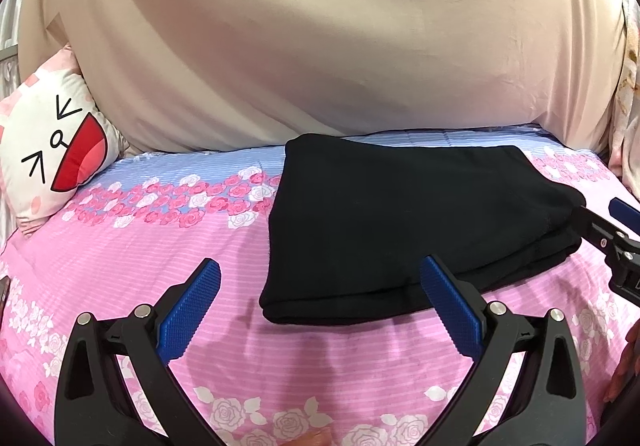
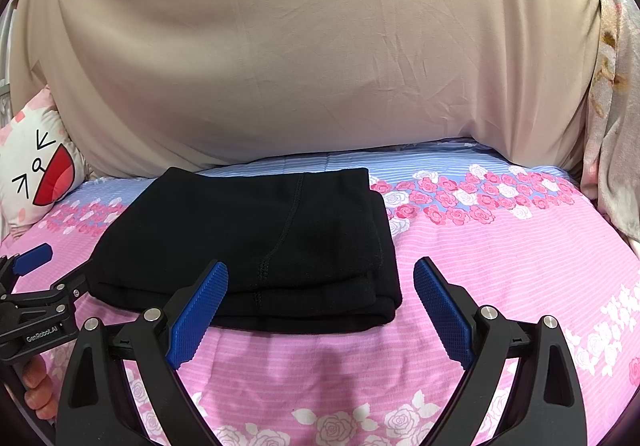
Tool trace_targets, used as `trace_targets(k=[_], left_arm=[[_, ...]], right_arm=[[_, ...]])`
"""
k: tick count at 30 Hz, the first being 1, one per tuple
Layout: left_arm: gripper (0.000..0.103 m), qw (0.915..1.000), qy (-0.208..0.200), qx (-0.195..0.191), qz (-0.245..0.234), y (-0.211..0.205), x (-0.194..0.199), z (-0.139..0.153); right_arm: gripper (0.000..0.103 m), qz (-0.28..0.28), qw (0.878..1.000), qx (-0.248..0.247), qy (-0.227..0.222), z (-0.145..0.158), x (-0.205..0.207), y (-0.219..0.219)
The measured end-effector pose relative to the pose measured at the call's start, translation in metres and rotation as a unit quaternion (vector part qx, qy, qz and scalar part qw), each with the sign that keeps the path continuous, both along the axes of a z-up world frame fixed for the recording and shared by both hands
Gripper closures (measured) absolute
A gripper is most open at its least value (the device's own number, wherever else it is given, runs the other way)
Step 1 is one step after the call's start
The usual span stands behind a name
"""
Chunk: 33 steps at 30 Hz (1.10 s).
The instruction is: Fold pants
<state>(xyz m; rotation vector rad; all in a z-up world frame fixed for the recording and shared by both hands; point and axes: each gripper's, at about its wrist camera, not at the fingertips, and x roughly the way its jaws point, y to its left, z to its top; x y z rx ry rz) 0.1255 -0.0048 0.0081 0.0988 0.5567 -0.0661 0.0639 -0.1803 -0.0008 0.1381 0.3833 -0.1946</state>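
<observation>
The black knit pants (image 2: 256, 246) lie folded into a thick rectangular stack on the pink rose-printed bedsheet (image 2: 500, 286), toward the middle of the bed, with several layer edges showing along the near side. The left gripper with blue textured pads (image 1: 320, 306) is spread wide and holds nothing; its right pad sits in front of the stack's near edge, though whether it touches the cloth cannot be told from this angle. The right gripper (image 2: 320, 310), of the same build, is likewise spread wide and empty, with its left pad over the stack's near edge and its right pad above bare sheet. The folding looks essentially done, so the main risk is undoing it. If either gripper moves forward or sideways from here, a pad could catch the loose top layer at the near right corner, where the layers sit slightly staggered, and drag it open. The soft knit would likely slide over itself rather than hold a crease, so a nudge might skew the whole stack on the sheet. The two grippers are also near one another at the stack's edges, and a careless retreat could knock them together. The white cartoon-face cushion (image 1: 52, 153) and the beige draped cloth (image 2: 320, 45) behind are well apart.
</observation>
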Motion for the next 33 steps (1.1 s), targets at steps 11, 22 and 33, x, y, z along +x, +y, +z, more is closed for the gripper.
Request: trace_targets(k=[11,22,33], left_arm=[[0.005,1.0,-0.001,0.007,-0.006,-0.003,-0.002,0.0],[0.005,0.999,0.001,-0.039,0.021,0.016,0.001,0.001],[0.005,0.9997,0.006,-0.022,0.012,0.01,0.001,0.0]], right_arm=[[0.011,0.0,1.0,0.0,0.0,0.0,0.0,0.0],[0.011,0.0,1.0,0.0,0.001,0.0,0.0,0.0],[0.011,0.003,1.0,0.0,0.001,-0.002,0.002,-0.002]])
